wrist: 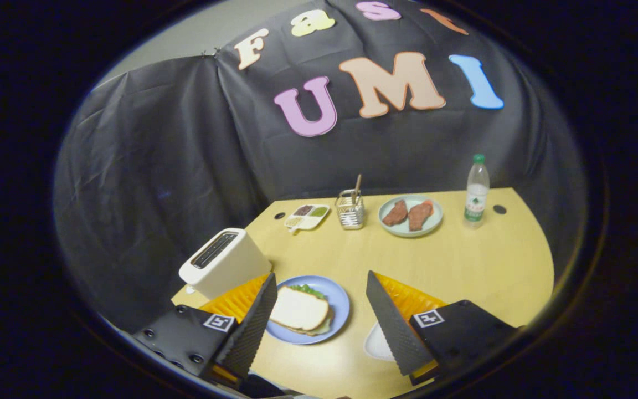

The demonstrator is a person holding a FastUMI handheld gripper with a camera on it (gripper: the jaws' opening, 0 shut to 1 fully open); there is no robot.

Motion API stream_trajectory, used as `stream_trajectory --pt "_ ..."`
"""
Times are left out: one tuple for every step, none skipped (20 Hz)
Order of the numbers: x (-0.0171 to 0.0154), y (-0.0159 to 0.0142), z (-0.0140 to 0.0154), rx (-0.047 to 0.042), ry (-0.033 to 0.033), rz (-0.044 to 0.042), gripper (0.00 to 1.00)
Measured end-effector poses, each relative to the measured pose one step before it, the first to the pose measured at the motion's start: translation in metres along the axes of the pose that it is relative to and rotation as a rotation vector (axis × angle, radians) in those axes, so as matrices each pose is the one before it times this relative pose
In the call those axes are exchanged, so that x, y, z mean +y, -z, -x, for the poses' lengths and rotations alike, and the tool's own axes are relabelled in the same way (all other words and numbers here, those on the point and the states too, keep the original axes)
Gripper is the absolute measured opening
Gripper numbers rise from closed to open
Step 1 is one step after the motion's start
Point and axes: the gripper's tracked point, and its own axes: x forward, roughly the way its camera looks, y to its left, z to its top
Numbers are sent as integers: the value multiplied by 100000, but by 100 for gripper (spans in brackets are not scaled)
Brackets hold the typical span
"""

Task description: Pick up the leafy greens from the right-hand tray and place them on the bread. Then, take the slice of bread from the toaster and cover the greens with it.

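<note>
A blue plate point(340, 302) lies on the wooden table between my fingers and a little ahead of them. On it a top slice of bread point(299, 308) covers leafy greens point(308, 290) that peek out at its far edge, with another slice under them. A white toaster point(225, 262) stands left of the plate, its slots dark. A white tray point(377, 344) peeks out beside my right finger. My gripper point(319, 310) hangs above the table, open, with nothing held between its fingers.
At the back of the table stand a sectioned white dish point(307, 216), a wire utensil holder point(350, 209), a pale green plate point(411, 215) with two pieces of meat, and a water bottle point(476, 192). Bare tabletop lies at the right.
</note>
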Motion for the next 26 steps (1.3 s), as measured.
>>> stream_trajectory --pt "-314 -443 913 -3113 1584 562 100" --pt "-383 -631 867 -3459 1484 196 100" --pt "-261 -498 855 -3226 1350 287 100" --pt "-284 -495 836 -3193 1466 732 100" --pt "-479 -447 712 -2920 1883 1226 100" --pt "-766 -622 698 -3403 3252 1582 100" --pt "-895 -739 738 -3245 3400 1657 100" --pt "-629 -978 764 -3790 2406 1032 100" --pt "-599 -912 801 -3744 2525 537 100" --pt "-591 -773 736 -2528 1782 20 100" --pt "-592 -439 492 -2252 2001 -117 100" --pt "-617 -448 603 -1925 2226 445 100" --pt "-802 -467 494 -2347 2501 935 100" --pt "-804 -422 413 -2628 3220 1219 100" --pt "-1085 -427 445 -2042 4051 1157 100" --pt "-1066 -552 532 -1988 3894 634 100" --pt "-653 -448 580 -1925 2851 165 100" --pt "-542 -451 571 -1617 2027 -14 100" --pt "-555 -322 357 -1363 1587 38 100" --pt "-618 -167 381 -960 1658 246 100" --pt "-451 73 266 -68 947 366 100" --pt "-453 -56 248 -345 1090 77 100" --pt "-344 -283 85 -11 602 29 100" --pt "-305 -453 117 -931 472 11 100" --pt "-279 -393 44 -779 630 368 100" --pt "-369 -559 90 -1163 809 761 100"
